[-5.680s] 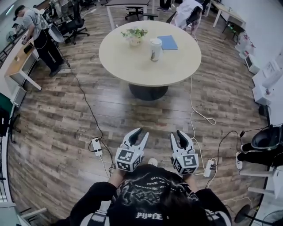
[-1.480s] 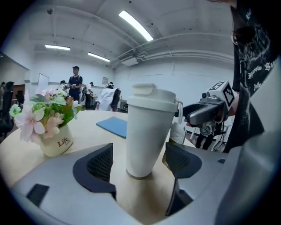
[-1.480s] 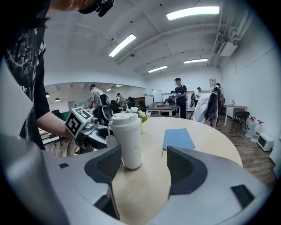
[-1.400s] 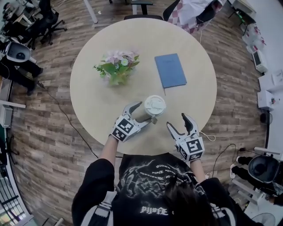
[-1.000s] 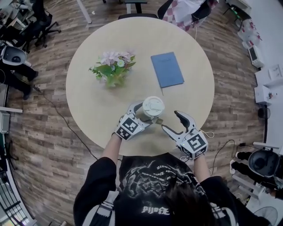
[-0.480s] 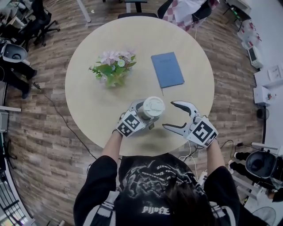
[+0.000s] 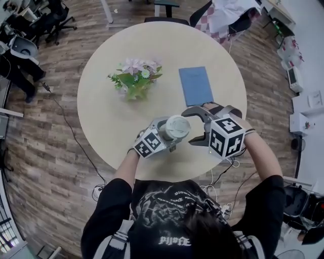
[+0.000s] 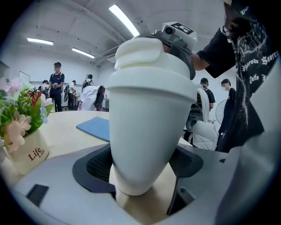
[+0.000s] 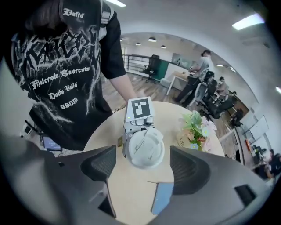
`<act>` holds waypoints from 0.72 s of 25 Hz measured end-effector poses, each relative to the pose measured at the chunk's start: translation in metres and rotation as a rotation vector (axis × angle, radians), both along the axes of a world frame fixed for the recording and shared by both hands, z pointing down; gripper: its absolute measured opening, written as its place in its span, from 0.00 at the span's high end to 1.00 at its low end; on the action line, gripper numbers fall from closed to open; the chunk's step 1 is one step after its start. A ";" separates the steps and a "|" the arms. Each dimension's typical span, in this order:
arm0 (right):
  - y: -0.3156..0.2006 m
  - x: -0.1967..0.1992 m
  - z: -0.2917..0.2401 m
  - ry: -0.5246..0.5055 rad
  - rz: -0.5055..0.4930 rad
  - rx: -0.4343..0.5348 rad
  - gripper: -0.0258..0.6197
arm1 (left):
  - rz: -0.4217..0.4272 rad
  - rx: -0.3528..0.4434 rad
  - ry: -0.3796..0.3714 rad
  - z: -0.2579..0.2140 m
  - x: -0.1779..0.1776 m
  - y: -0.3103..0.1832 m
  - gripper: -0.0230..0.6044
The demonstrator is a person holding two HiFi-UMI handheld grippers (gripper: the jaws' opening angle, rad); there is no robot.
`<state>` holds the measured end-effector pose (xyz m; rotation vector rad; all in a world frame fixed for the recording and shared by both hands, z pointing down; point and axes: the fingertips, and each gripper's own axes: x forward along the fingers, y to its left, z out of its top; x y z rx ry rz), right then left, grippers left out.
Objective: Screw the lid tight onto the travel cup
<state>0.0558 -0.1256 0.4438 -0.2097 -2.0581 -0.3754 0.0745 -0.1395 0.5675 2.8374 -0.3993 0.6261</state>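
Note:
A white travel cup point(image 7: 176, 127) with its white lid point(image 9: 145, 148) on stands on the round table point(image 7: 106, 116) near the front edge. My left gripper point(image 7: 164, 133) is shut on the cup's body point(image 8: 149, 114), its dark pads point(image 8: 99, 165) pressing both sides low down. My right gripper point(image 7: 193, 127) hovers just right of the cup top, and its jaws are opening. In the right gripper view the lid sits between and beyond the two pads point(image 9: 100, 163), which do not touch it.
A pot of flowers point(image 7: 134, 79) stands at the table's left middle and a blue notebook point(image 7: 196, 86) lies at the back right. Chairs point(image 7: 167, 5) and cables point(image 7: 71, 131) surround the table. People stand in the background of the left gripper view point(image 8: 57, 85).
My right gripper has swung up and leftward from beside the cup to over its top, jaws spreading wider. The left gripper has kept its hold on the cup.

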 end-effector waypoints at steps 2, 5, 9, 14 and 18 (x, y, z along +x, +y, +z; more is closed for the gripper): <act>0.002 -0.002 0.008 0.083 -0.103 0.025 0.36 | 0.002 -0.002 -0.006 0.000 0.000 0.002 0.32; -0.002 -0.006 0.012 0.162 -0.232 0.068 0.35 | 0.007 -0.002 -0.017 -0.001 0.002 0.002 0.32; -0.005 -0.011 0.017 0.272 -0.399 0.114 0.32 | 0.013 -0.001 -0.037 0.000 0.001 0.001 0.32; -0.005 -0.015 0.032 0.358 -0.544 0.144 0.28 | 0.020 -0.004 -0.039 -0.001 0.001 -0.001 0.32; 0.001 -0.014 0.047 0.404 -0.650 0.171 0.27 | 0.025 -0.012 -0.044 0.000 0.002 0.001 0.32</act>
